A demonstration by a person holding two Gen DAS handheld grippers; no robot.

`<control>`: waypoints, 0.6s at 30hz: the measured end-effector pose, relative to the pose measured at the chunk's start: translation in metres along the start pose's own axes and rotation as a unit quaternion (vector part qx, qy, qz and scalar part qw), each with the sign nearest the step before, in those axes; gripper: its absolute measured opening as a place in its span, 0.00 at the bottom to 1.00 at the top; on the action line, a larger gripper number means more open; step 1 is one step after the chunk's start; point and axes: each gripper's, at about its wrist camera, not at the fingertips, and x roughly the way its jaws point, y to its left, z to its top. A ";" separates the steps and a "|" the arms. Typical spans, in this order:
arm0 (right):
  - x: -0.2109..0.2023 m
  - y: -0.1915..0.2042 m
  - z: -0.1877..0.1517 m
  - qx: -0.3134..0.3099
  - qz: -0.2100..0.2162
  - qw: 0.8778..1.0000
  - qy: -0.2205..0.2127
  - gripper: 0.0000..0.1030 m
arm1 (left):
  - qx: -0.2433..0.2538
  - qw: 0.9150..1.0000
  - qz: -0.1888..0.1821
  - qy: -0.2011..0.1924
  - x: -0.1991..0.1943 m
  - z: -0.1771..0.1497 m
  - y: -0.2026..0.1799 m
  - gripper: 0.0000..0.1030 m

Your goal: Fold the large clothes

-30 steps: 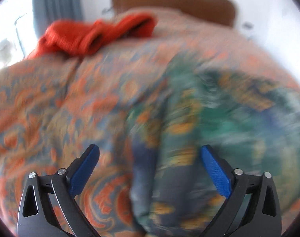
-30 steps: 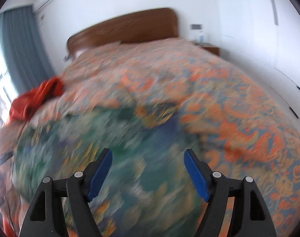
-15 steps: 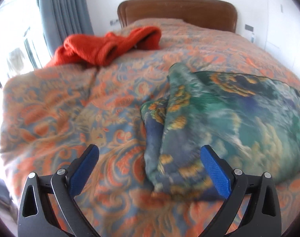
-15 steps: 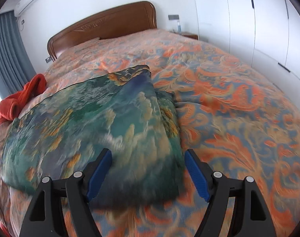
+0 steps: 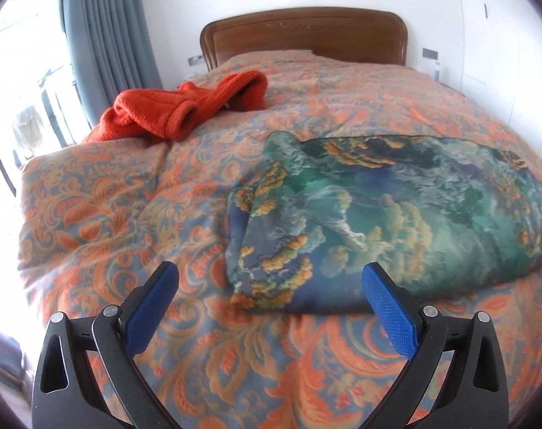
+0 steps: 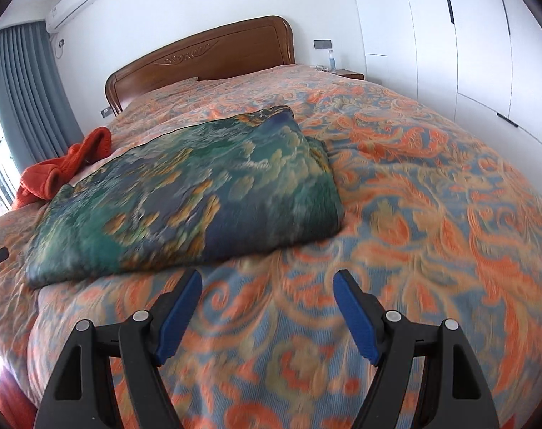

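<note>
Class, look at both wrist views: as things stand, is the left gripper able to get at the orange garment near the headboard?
Probably yes. The left gripper is open and empty, and only bare bedspread lies between it and the orange garment. The folded green cloth sits off to the side, not in the way.

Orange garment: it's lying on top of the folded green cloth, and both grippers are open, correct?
Not quite. The orange garment lies apart from the folded green cloth, nearer the curtain, as the left wrist view shows. Both grippers are open.
</note>
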 end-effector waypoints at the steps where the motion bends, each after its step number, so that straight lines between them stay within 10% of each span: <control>1: -0.004 0.000 -0.004 0.001 0.002 1.000 -0.003 0.75 | -0.006 1.000 0.000 0.001 -0.002 -0.002 -0.001 0.99; 18: -0.035 -0.006 -0.046 0.050 0.006 0.999 0.017 0.75 | -0.001 0.984 -0.147 0.097 0.041 -0.086 -0.043 0.99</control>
